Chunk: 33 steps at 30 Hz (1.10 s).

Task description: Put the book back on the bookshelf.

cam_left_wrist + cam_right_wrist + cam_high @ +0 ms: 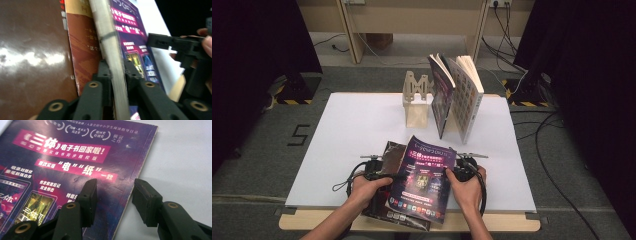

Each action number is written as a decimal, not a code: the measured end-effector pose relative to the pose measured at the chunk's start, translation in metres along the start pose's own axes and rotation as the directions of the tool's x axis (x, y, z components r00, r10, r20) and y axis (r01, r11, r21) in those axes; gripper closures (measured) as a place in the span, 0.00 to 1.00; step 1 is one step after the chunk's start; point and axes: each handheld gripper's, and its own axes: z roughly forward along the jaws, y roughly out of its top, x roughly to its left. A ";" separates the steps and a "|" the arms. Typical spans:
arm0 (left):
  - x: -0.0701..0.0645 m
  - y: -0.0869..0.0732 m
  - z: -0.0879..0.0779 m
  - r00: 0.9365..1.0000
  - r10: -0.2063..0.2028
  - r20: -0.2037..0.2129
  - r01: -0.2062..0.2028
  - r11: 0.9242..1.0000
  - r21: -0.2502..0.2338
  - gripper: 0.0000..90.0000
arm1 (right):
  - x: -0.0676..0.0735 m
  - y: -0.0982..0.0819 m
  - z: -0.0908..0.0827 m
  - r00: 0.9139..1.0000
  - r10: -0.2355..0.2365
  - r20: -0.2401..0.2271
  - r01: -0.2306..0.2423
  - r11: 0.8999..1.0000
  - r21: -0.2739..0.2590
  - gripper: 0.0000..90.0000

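Low in the middle of the high view, a purple magazine (424,180) lies tilted on a darker brown magazine (388,156) near the table's (352,130) front edge. From the left, the left gripper (117,75) is clenched on the purple magazine's edge, both pads pressing the pages. At the lower right, the right gripper (113,200) straddles the opposite edge, jaws parted, not pinching. 2 books (457,95) stand upright beside a wooden stand (417,100) higher in the frame.
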 end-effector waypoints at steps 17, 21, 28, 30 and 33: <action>0.011 -0.011 -0.024 0.995 -0.092 0.043 0.091 0.996 0.022 0.91 | -0.003 0.045 0.018 0.998 0.001 -0.063 0.000 1.000 0.006 0.58; 0.011 -0.009 -0.025 0.993 -0.107 0.057 0.106 0.994 0.029 0.91 | 0.000 0.054 0.028 0.998 0.002 -0.064 -0.001 1.000 0.018 0.58; 0.016 -0.009 -0.022 0.993 -0.112 0.038 0.111 0.993 0.040 0.90 | -0.005 0.058 0.042 0.996 0.040 -0.082 -0.037 0.999 0.038 0.57; 0.016 -0.008 -0.021 0.994 -0.105 0.035 0.104 0.993 0.047 0.90 | -0.006 0.059 0.042 0.995 0.051 -0.091 -0.047 0.998 0.045 0.57; 0.015 -0.006 -0.021 0.996 -0.085 0.020 0.084 0.995 0.052 0.89 | -0.008 0.061 0.044 0.992 0.060 -0.109 -0.055 0.997 0.047 0.56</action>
